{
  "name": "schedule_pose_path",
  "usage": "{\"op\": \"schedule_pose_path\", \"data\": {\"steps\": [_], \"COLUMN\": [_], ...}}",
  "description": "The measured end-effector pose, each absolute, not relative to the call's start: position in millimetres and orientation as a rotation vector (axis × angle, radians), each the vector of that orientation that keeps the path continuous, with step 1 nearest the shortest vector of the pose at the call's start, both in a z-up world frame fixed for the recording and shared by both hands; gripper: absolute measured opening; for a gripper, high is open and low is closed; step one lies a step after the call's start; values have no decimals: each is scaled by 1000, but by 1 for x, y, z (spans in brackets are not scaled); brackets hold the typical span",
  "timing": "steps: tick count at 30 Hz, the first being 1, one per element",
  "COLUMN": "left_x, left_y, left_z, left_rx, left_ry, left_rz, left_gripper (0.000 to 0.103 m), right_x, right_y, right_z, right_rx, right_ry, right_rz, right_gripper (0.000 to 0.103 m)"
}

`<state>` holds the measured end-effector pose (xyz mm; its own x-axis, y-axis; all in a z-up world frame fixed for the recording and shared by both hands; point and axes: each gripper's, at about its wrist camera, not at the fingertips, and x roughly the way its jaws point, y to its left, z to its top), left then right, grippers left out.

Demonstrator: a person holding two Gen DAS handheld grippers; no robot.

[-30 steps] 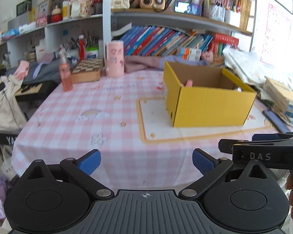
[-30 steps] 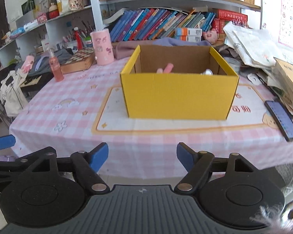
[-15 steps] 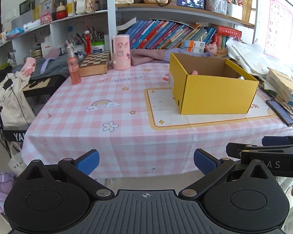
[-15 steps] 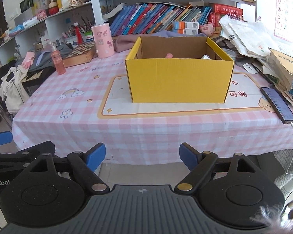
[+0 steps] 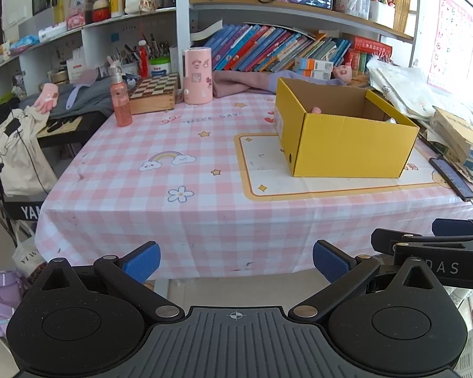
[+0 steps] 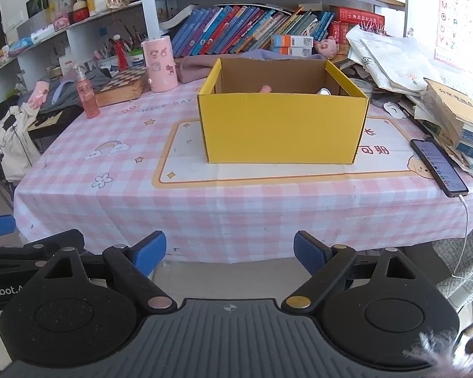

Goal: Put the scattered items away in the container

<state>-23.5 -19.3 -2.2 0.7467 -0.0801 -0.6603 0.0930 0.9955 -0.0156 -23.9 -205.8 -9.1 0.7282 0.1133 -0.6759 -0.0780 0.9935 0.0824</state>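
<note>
A yellow cardboard box stands open on a white mat on the pink checked table. A pink item and a silvery item peek over its rim from inside. My left gripper is open and empty, held off the table's front edge. My right gripper is open and empty, also off the front edge, facing the box. The right gripper shows at the right of the left wrist view.
A pink pump bottle, a chessboard box and a pink cylinder stand at the table's back left. A phone lies at the right edge next to stacked books. Shelves with books rise behind.
Both grippers have drawn back from the table and away from the box, which now looks smaller. Both stay open and empty.
</note>
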Motion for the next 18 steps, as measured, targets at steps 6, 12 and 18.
{"op": "schedule_pose_path", "data": {"steps": [6,12,18], "left_x": [-24,-23,-23], "left_y": [-18,-18,-18], "left_z": [-1,-1,-1], "left_rx": [19,18,12], "left_ry": [719,720,724], "left_rz": [-94,-94,-94], "left_gripper": [103,103,103], "right_x": [-23,-22,-22], "right_y": [-205,-203,-202], "right_z": [-8,-9,-9], "right_rx": [45,39,36], "right_ry": [745,749,755], "right_rz": [108,112,113], "right_gripper": [89,89,89]}}
